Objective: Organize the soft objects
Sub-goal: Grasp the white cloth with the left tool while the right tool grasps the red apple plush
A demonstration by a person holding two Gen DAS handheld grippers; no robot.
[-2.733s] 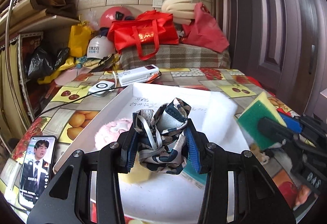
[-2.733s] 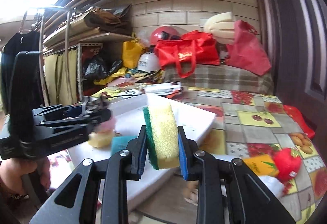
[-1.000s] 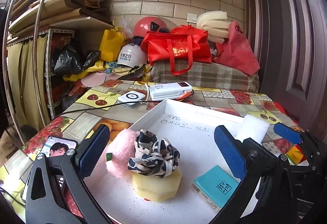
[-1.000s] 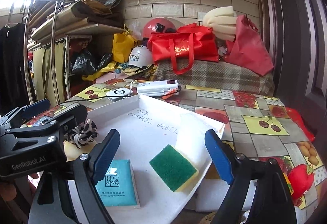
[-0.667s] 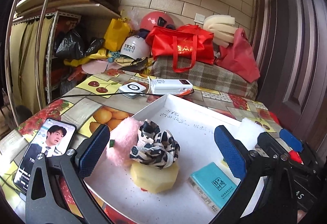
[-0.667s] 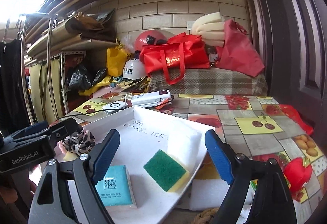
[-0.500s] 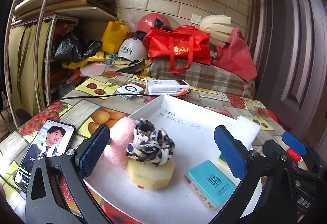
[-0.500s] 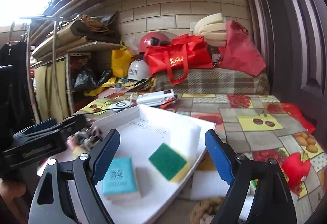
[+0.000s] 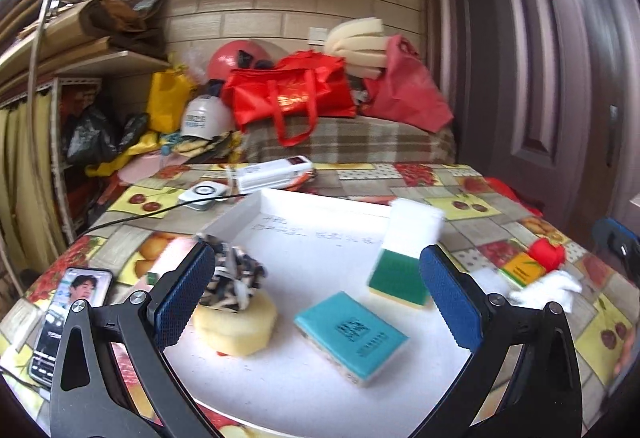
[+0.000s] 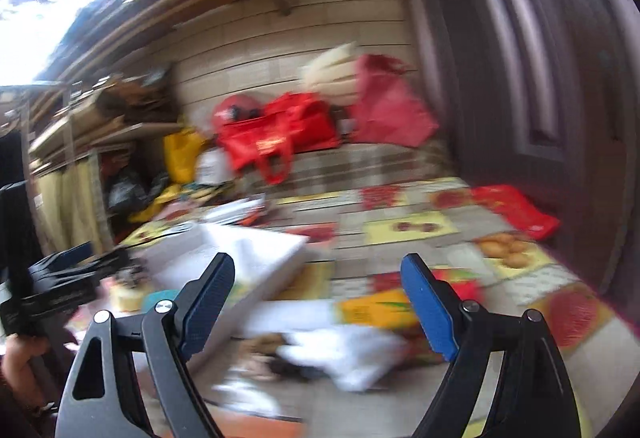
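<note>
In the left wrist view a white tray [image 9: 240, 216] holds a leopard-print scrunchie [image 9: 234, 280] on a yellow sponge [image 9: 236, 326]. It also holds a teal packet [image 9: 352, 334], a green-and-yellow sponge [image 9: 398, 278] and a white foam block [image 9: 414, 226]. My left gripper [image 9: 316, 298] stands open over the tray, with nothing between its fingers. Right of the tray lie a red soft toy [image 9: 546, 252], a yellow packet [image 9: 522, 270] and a white cloth [image 9: 558, 286]. The right wrist view is blurred. There my right gripper [image 10: 318, 302] is open and empty above the white cloth [image 10: 344, 354] and yellow packet [image 10: 376, 308].
A phone [image 9: 68, 302] lies at the table's left edge. A white charger [image 9: 202, 192] with its cable and a white power bank [image 9: 276, 174] sit behind the tray. Red bags [image 9: 292, 98] rest on a plaid bench. A door [image 9: 560, 78] stands to the right.
My right gripper has swung right, off the tray and over the loose things on the tablecloth. My left gripper shifted a little along the tray. Both stayed open.
</note>
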